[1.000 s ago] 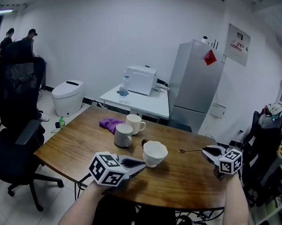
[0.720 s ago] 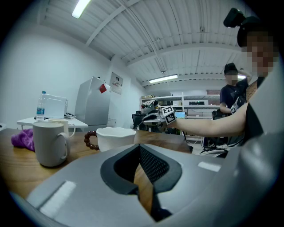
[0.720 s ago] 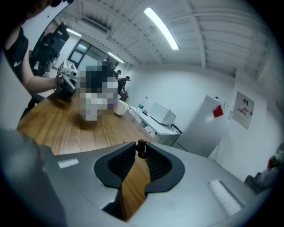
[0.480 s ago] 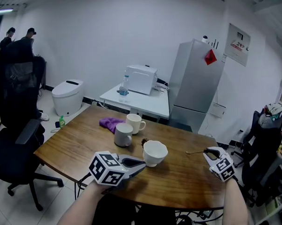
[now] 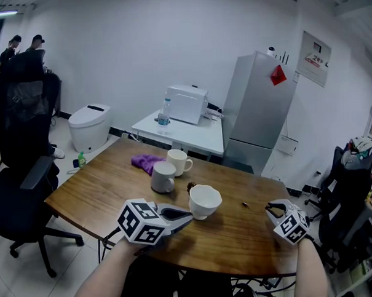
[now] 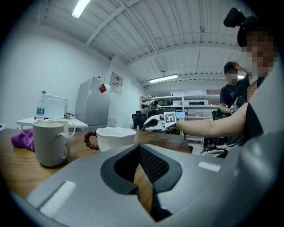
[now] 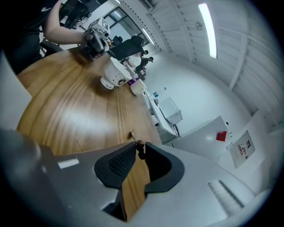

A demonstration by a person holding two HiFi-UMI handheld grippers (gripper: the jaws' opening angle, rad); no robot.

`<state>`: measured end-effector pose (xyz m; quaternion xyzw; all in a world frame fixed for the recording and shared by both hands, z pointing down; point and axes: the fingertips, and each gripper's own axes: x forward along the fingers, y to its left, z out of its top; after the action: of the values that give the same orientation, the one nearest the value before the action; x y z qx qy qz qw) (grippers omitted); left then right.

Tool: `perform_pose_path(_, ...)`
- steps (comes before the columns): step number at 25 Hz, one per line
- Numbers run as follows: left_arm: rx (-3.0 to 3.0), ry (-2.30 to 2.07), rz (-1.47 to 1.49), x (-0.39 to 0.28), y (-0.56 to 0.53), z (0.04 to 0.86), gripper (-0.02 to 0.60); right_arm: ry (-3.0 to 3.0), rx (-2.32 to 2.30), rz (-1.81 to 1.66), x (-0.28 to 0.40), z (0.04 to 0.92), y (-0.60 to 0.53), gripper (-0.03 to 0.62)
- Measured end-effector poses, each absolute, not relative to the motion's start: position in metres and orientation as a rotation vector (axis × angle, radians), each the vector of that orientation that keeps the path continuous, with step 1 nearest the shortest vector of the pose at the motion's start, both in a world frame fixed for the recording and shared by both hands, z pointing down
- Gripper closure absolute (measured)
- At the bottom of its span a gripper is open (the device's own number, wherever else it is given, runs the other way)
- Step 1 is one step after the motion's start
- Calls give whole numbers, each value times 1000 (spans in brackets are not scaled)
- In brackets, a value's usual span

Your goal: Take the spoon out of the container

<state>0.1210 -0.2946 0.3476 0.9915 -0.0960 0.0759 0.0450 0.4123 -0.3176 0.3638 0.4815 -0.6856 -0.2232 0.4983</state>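
**A:** Was there anything you could have read?

**B:** Nothing legible. Far ahead of the jaws of your left gripper [image 5: 190, 220], a wall notice [image 5: 313, 59] carried a red heading and lines of print, all too small for you to make out. The red diamond tag [image 5: 277, 75] on the fridge [image 5: 252, 123] showed no lettering.

**A:** And the bottle [image 5: 164, 117]?

**B:** Its label, well off to the left of those jaws, was a blur. The cube [image 5: 142, 222] behind them bore only black-and-white square markers, no words or numbers.

Grey left tongs [image 5: 189, 220] and right tongs [image 5: 270, 209], black-padded, carry black-and-white marker cubes [image 5: 142, 222].
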Motion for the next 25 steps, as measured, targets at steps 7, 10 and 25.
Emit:
perform_pose_path(7,3029,-293,232,121,-294,347,569,-1721,1078,-342,416,389,-309,543)
perform_pose_path(10,3030,-293,231,120,-294,347,569,-1797,1115,-194,418,390,-310,543)
perform_pose_path(25,3029,-293,231,120,-294,349,569,-1910,1198,219,429,415,-312,542)
